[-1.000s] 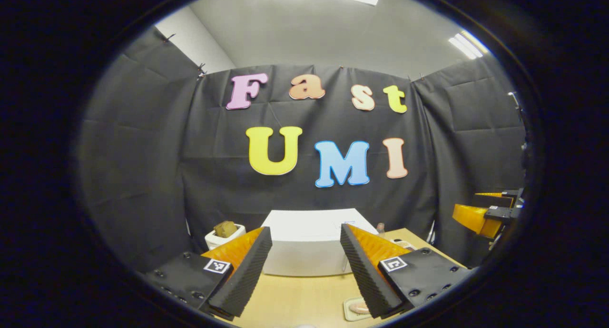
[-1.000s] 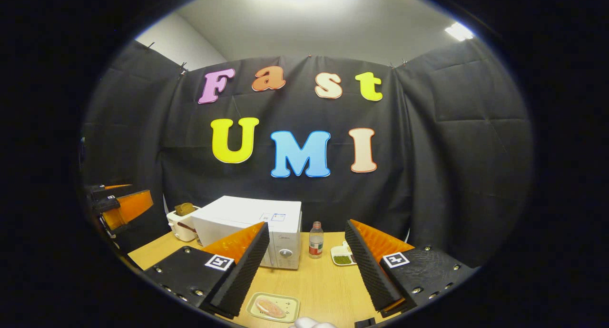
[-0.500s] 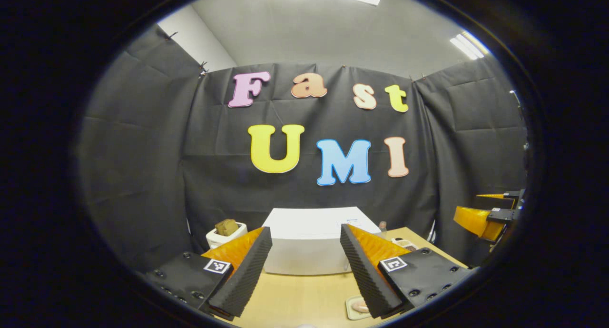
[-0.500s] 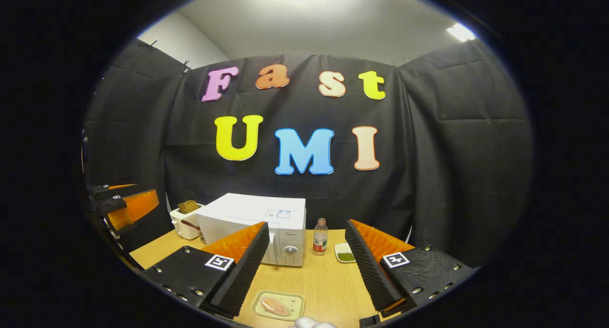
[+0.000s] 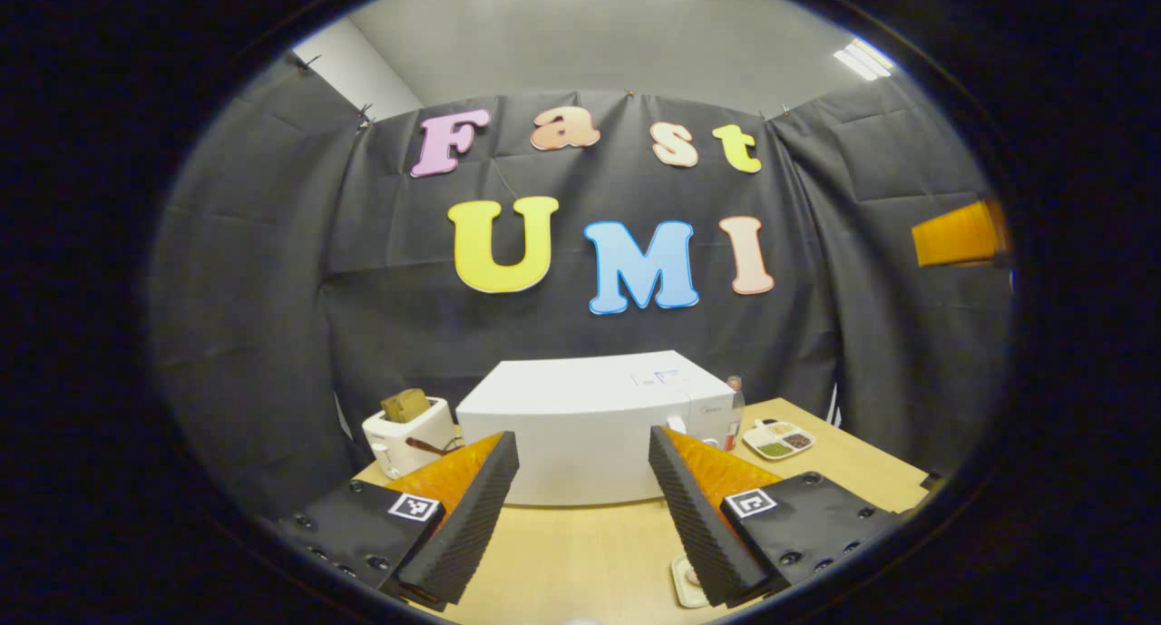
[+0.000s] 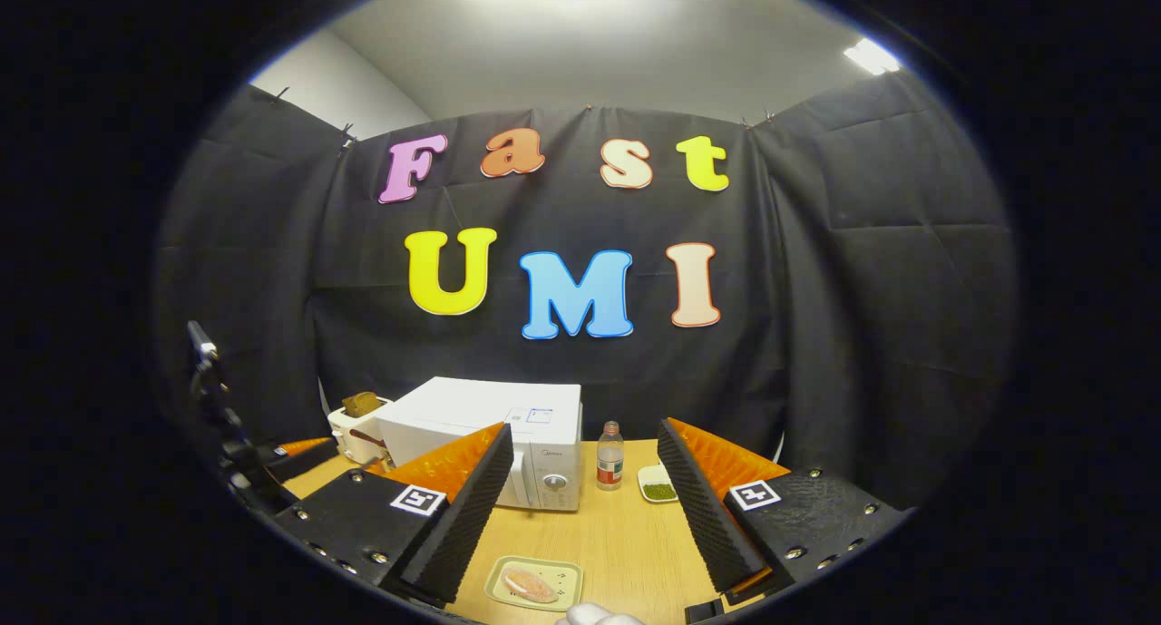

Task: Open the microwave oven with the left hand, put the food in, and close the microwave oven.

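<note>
On the light wooden tabletop [image 5: 580, 552], a white two-slot toaster [image 5: 405, 433] stands at the far left edge. The boxy white microwave oven [image 5: 580, 425], door closed, lies straight ahead of the left gripper [image 5: 574, 507], whose fingers gape wide and hold nothing. It is the nearer tool, I judge. The microwave's long axis runs across the tabletop. Right of it are a small clear bottle [image 6: 609, 456] and a divided white dish [image 5: 778, 439]. The right gripper view alone shows the control dial and the pale food on its shallow green tray [image 6: 533, 582] at the near edge, before the wide-open, empty right gripper [image 6: 580, 507].
</note>
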`<state>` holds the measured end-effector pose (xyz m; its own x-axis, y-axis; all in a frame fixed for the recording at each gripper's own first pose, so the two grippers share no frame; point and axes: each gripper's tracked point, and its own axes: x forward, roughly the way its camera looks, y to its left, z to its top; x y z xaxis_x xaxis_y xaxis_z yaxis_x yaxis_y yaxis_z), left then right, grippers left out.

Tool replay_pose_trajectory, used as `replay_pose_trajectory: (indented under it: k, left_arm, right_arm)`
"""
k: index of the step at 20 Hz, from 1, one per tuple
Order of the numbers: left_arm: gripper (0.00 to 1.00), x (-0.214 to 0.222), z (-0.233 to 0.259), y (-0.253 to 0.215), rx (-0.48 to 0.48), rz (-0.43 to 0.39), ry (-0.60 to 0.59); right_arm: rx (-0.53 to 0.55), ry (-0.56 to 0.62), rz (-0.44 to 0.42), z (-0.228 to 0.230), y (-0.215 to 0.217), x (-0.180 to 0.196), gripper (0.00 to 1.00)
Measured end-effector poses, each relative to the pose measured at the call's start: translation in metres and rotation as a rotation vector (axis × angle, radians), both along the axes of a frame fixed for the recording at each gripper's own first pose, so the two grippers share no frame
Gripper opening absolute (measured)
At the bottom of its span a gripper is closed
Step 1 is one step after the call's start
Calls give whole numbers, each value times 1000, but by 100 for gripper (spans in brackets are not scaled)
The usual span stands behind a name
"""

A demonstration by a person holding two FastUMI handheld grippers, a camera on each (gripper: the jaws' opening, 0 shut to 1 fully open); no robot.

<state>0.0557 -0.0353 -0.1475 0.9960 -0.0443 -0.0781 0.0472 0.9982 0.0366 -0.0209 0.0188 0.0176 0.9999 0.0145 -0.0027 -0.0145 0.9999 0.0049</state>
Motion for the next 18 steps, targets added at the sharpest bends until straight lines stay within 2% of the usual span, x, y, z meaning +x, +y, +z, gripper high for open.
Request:
replay_pose_trajectory:
  k: [2, 4, 8, 11, 14, 18]
  left_arm:
    - [97, 23, -32, -28, -37, -40, 14]
    - [97, 49, -63, -50, -27, -62, 29]
    - [99, 101, -106, -87, -16, -74, 38]
    - [97, 139, -137, -109, -51, -59, 61]
    - [98, 174, -160, -122, -48, -53, 63]
    - [98, 209, -171, -124, -36, -44, 24]
  right_arm:
    - [-2, 3, 1, 1, 0, 1, 98]
    - [-37, 13, 12, -1, 1, 6, 98]
    - [-64, 38, -6, -10, -4, 19, 98]
    - [-70, 70, -20, -26, -15, 27, 98]
    - [-63, 99, -62, -40, -30, 31, 98]
    - [-105, 147, -95, -67, -43, 37, 98]
